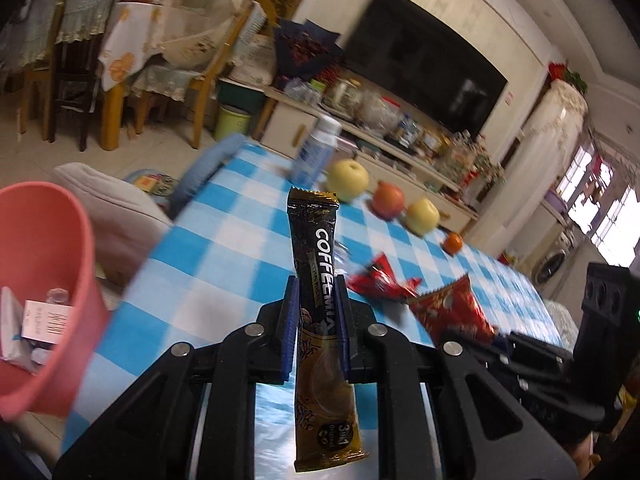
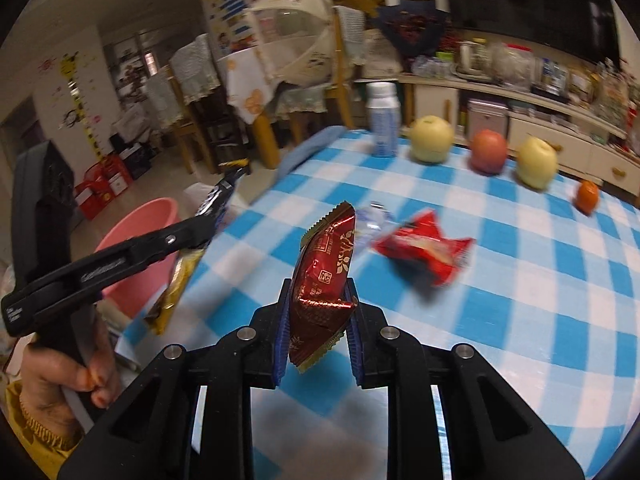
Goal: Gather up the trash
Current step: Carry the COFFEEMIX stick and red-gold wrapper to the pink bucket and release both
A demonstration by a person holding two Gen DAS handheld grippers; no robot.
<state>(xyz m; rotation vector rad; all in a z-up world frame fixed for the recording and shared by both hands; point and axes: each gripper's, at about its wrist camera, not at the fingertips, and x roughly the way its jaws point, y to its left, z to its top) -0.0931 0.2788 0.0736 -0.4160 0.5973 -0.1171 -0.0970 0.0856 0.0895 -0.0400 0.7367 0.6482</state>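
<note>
Clamped in the left gripper (image 1: 316, 312), fingers closed on its middle, coffee sachet (image 1: 320, 300) stands upright, long axis vertical. Pink bin (image 1: 60, 248) lies left, nearer this gripper. Right gripper (image 2: 318, 320) pinches red wrapper (image 2: 324, 276) above the surface (image 2: 520, 280)

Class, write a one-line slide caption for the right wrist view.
Right gripper clamps a crinkled red foil snack wrapper above the blue-and-white checked tablecloth; left gripper carries a coffee sachet.

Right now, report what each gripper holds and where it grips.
Left gripper: black-and-gold coffee-mix sachet, pinched mid-length. Right gripper: red foil snack wrapper, pinched near its lower end.
</note>
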